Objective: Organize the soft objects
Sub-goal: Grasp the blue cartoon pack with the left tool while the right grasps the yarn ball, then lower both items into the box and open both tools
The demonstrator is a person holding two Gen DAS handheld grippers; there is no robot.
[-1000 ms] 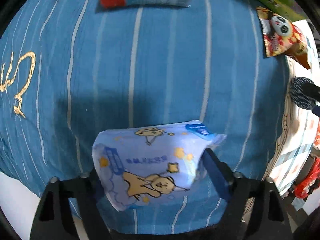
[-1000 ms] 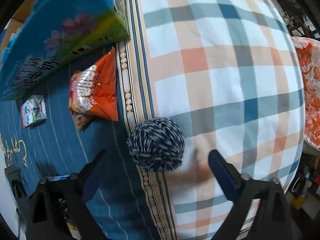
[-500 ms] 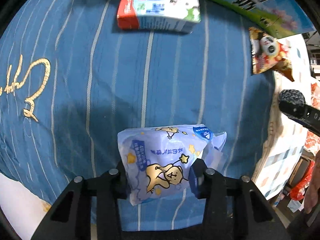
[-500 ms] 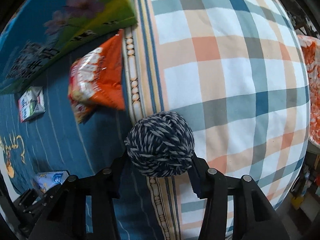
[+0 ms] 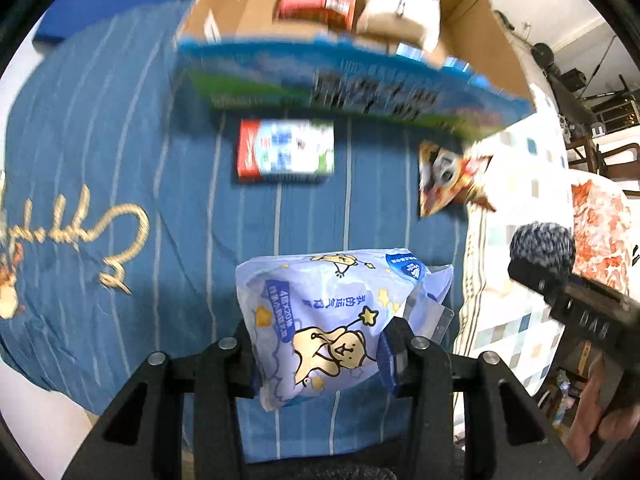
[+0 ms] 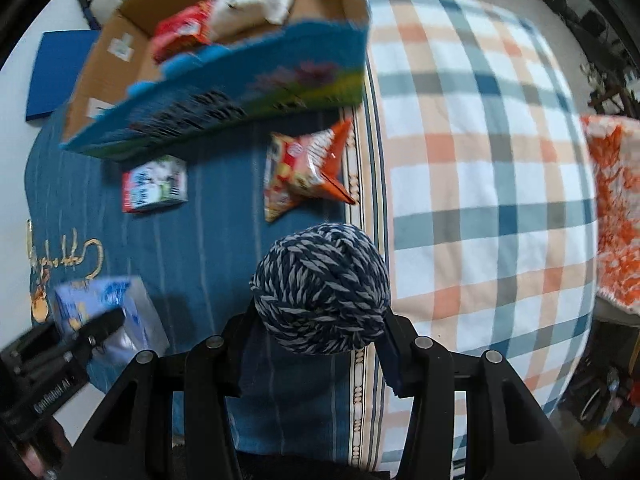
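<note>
The left tool (image 5: 320, 354) was clamped on a tissue pack (image 5: 332, 320), its jaws having just closed onto the two sides of the soft wrapper, which bulged and creased between them. The pack was pale blue plastic printed with a cartoon bear, stars and a blue label; it hung clear above the blue striped cover (image 5: 120, 128) of the bed. The right tool (image 6: 320, 344) had likewise just closed on a yarn ball (image 6: 322, 288), dark navy wound with grey-white strands, round and firm-looking, pinched at its lower sides. It was held over the seam where the blue cover met the plaid blanket (image 6: 480, 160).

Both tools pointed down at the bed, so each item hung below its tool, ready, I judged, to be carried to the cardboard box (image 5: 480, 28) at the far edge of the bed. The box stood open at the top with a red packet (image 5: 316, 0) and a white bag (image 5: 400, 12) already inside, which suggested it was the place for sorted soft things. A small carton (image 5: 286, 150) and a snack bag (image 5: 448, 176) lay on the blue cover just in front of the box, untouched. Gripping each item across its middle kept the squashy shapes from slipping sideways.
</note>
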